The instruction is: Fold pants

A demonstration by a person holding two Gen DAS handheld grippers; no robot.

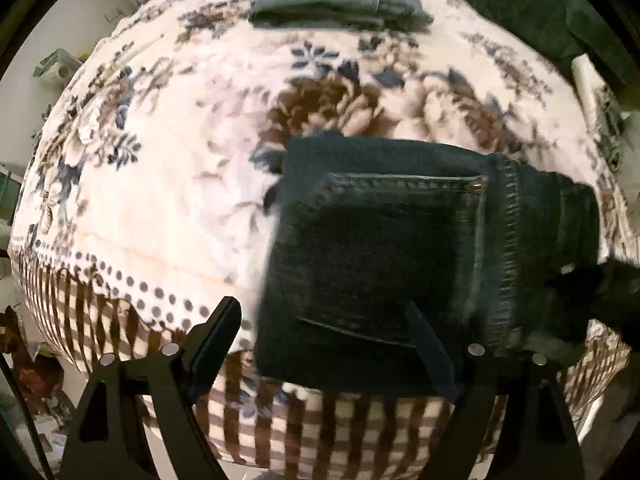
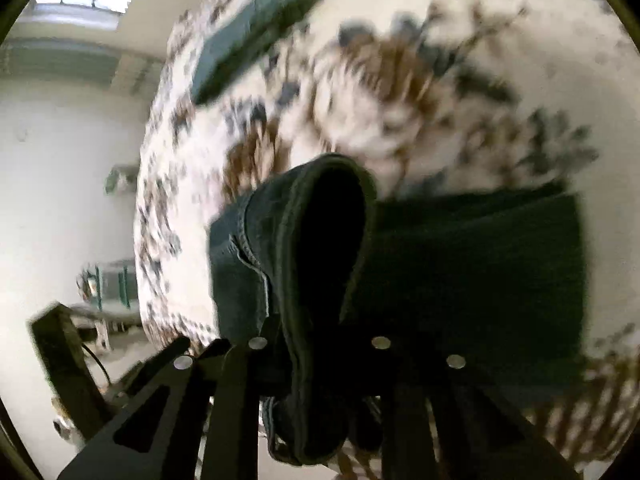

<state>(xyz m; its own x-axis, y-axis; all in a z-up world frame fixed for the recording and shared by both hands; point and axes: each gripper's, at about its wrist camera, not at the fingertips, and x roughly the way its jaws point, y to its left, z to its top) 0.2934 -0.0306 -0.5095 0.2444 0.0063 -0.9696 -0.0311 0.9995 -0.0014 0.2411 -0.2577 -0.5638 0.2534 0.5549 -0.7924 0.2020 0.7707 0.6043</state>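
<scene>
Dark denim pants (image 1: 400, 248) lie folded into a compact rectangle on the floral blanket, back pocket up. My left gripper (image 1: 324, 332) is open just in front of their near edge, touching nothing. In the right wrist view my right gripper (image 2: 316, 344) is shut on the pants' waistband (image 2: 320, 240), which loops up between the fingers. The rest of the pants (image 2: 480, 280) spreads to the right. The view is motion-blurred.
A second folded pair of grey-blue jeans (image 1: 340, 0) lies at the far side of the blanket (image 1: 160, 180); it also shows in the right wrist view (image 2: 252, 32). The bed's checked front edge (image 1: 320, 432) is close below. Dark fabric (image 1: 540, 12) lies far right.
</scene>
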